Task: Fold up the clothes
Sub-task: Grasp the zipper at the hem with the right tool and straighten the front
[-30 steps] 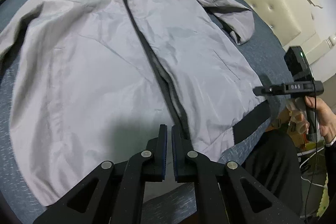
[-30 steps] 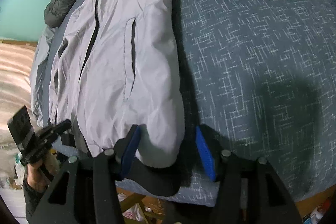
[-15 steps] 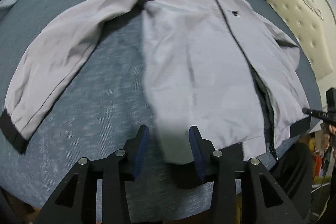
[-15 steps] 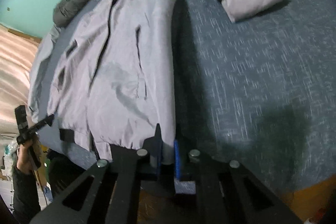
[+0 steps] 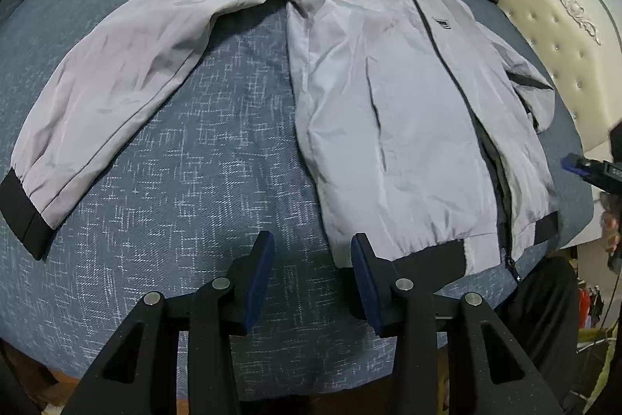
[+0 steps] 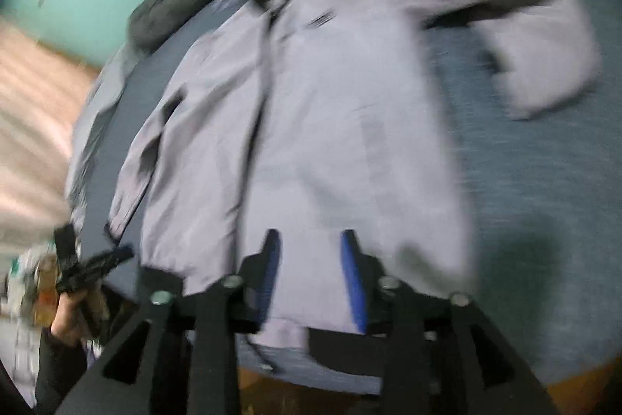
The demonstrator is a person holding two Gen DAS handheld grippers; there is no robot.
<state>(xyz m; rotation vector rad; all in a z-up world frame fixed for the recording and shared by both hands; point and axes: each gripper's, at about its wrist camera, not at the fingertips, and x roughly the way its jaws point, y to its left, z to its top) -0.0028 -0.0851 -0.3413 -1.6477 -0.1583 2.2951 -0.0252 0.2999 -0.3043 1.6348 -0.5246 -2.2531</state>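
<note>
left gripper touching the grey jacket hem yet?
Cannot tell. In the left wrist view the open left gripper brackets bare bedspread; its right pad overlaps the grey zip-up jacket hem.

Dim indoor light, cool and flat. The left wrist view is sharp; the jacket (image 5: 392, 127) shows soft sheen and a dark shadow under its sleeve on the bed (image 5: 202, 150). The right wrist view is smeared by motion blur. Both bend strongly toward black corners.
</note>
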